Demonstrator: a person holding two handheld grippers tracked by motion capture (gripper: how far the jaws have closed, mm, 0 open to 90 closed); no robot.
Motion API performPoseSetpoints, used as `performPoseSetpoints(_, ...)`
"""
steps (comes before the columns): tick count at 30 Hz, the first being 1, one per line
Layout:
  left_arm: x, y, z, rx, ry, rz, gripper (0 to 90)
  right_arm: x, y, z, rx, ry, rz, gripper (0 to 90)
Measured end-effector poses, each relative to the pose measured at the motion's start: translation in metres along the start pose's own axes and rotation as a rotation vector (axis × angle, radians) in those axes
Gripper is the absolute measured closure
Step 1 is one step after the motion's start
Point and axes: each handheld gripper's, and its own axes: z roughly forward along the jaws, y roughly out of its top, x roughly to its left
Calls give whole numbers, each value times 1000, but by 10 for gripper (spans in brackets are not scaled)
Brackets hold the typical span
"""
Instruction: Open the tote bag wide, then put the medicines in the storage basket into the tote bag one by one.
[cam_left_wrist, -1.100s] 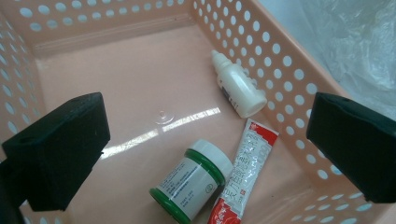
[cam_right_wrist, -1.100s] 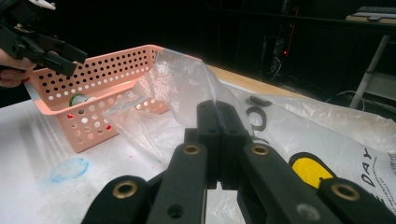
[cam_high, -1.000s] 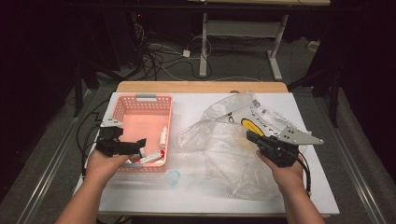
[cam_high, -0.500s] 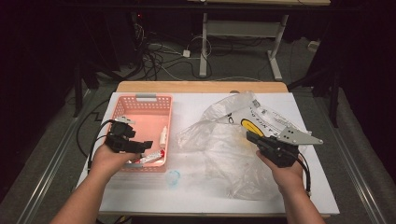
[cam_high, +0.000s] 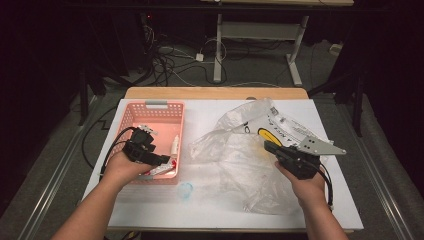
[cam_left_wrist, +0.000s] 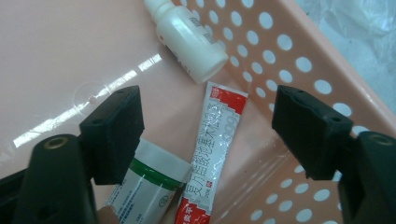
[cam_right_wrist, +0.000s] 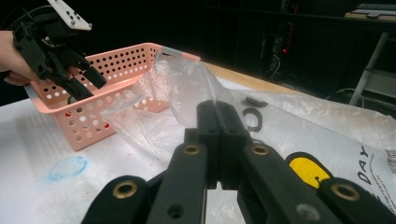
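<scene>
Down in the pink basket (cam_high: 131, 116) at nine o'clock, the left gripper (cam_left_wrist: 208, 126) has just been closing, jaws apart astride a red-and-white sachet (cam_left_wrist: 212, 144). At three o'clock, the right gripper (cam_right_wrist: 217, 108) pinches the clear plastic bag (cam_high: 235, 155).

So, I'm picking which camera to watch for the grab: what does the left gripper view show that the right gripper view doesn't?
Left gripper view: the contents up close, a red-and-white sachet lying between the jaws of the open left claw, which have just been closing without touching it, plus a white bottle and a green-banded tube. Right gripper view: the right claw shut on the clear plastic bag, a blue ring on the white table, and the left claw seen from outside. Shared: the pink basket.
</scene>
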Motion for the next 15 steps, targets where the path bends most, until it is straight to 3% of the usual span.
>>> performPoseSetpoints(6,-3,5,5,58,-22,45,301,0,0,0,3,2,-3,900)
performPoseSetpoints(15,-10,17,18,184,-64,130,407,0,-1,1,6,-3,3,900)
